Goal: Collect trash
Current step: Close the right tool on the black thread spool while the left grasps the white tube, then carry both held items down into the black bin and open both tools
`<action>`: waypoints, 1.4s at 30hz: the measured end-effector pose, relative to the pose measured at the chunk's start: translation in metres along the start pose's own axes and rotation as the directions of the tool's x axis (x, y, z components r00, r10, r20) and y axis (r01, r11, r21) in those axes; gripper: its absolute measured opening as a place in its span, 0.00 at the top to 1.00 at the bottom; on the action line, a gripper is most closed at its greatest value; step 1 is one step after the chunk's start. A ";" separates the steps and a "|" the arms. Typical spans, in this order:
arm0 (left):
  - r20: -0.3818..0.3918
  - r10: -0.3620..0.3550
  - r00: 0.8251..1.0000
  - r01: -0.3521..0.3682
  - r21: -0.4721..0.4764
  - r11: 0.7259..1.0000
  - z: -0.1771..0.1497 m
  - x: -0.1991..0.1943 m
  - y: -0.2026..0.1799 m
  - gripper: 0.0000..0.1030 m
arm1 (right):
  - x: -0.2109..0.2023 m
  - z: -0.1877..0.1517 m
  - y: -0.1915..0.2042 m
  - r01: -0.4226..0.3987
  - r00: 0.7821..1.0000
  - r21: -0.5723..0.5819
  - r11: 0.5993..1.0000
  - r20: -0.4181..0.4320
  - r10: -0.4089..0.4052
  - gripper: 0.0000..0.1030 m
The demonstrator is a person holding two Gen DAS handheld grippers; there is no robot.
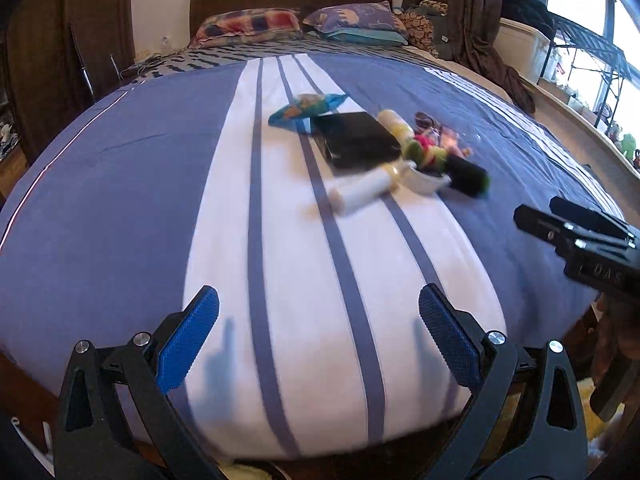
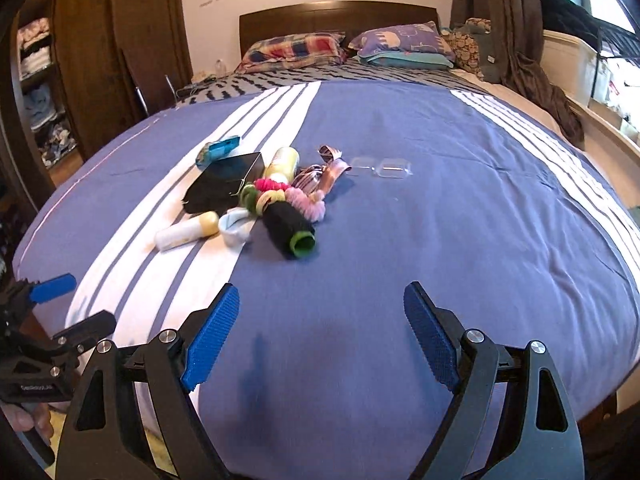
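Hovering over the blue quilt with white stripes [image 2: 440, 208], I see both the left gripper [image 1: 319, 312] and right gripper [image 2: 321, 312] spread wide, nothing between the blue pads. The trash sits mid-bed: crumpled blue snack wrapper [image 1: 306, 108] against a black flat box [image 1: 356, 140], clear plastic blister pack [image 2: 380, 167] near pink ribbons [image 2: 320, 176].

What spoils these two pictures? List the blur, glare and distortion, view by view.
Left wrist view: motion blur smears the white bottle and the rest of the pile; the window is blown out white; fisheye bulges the bedspread. Right wrist view: pile sharper, clear plastic packaging faint against the cover, gripper shadows fall below the fingers.
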State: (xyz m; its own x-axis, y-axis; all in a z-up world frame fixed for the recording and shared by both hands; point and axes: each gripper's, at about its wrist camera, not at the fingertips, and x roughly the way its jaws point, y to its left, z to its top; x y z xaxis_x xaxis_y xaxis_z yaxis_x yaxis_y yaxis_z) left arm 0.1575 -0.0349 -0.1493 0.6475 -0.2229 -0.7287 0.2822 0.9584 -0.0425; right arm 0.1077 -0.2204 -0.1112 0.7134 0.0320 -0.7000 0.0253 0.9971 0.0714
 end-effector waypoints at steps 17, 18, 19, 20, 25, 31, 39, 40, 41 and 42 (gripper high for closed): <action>-0.032 -0.073 0.997 0.075 0.062 0.995 0.053 0.072 -0.013 0.48 | 0.057 0.028 0.008 -0.058 0.998 -0.018 0.998 -0.033 0.058 0.53; -0.033 -0.082 0.996 0.085 0.068 0.994 0.054 0.073 -0.014 0.52 | 0.058 0.028 0.009 -0.059 0.998 -0.022 0.998 -0.032 0.059 0.57; -0.033 -0.094 0.995 0.096 0.077 0.992 0.055 0.073 -0.017 0.59 | 0.059 0.029 0.010 -0.062 0.998 -0.025 0.998 -0.032 0.061 0.58; -0.034 -0.100 0.994 0.102 0.084 0.991 0.056 0.074 -0.019 0.62 | 0.058 0.029 0.011 -0.064 0.998 -0.030 0.998 -0.031 0.063 0.62; -0.039 -0.109 0.993 0.113 0.105 0.988 0.055 0.072 -0.024 0.72 | 0.055 0.026 0.016 -0.066 0.997 -0.046 0.997 -0.033 0.064 0.69; -0.030 -0.108 0.994 0.110 0.127 0.986 0.038 0.055 -0.028 0.79 | 0.037 0.012 0.015 -0.058 0.998 -0.040 0.998 -0.031 0.057 0.72; -0.014 -0.113 0.993 0.114 0.081 0.990 0.002 0.013 -0.025 0.81 | 0.005 -0.013 0.016 -0.050 0.998 -0.032 0.998 -0.026 0.049 0.73; -0.011 -0.116 0.993 0.116 0.075 0.990 -0.004 0.005 -0.025 0.81 | 0.000 -0.016 0.017 -0.054 0.998 -0.030 0.998 -0.025 0.054 0.73; -0.009 -0.119 0.993 0.120 0.072 0.990 -0.010 -0.003 -0.025 0.81 | -0.007 -0.021 0.018 -0.061 0.998 -0.029 0.998 -0.024 0.060 0.73; -0.007 -0.122 0.993 0.122 0.069 0.990 -0.016 -0.009 -0.025 0.81 | -0.013 -0.026 0.020 -0.066 0.998 -0.030 0.997 -0.023 0.066 0.73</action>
State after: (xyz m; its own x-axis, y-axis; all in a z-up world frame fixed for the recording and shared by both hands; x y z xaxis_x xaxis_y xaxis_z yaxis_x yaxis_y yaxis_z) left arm 0.1336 -0.0540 -0.1525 0.6034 -0.3365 -0.7230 0.4069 0.9096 -0.0838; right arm 0.0807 -0.1991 -0.1189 0.6975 0.0990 -0.7097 -0.0430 0.9944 0.0965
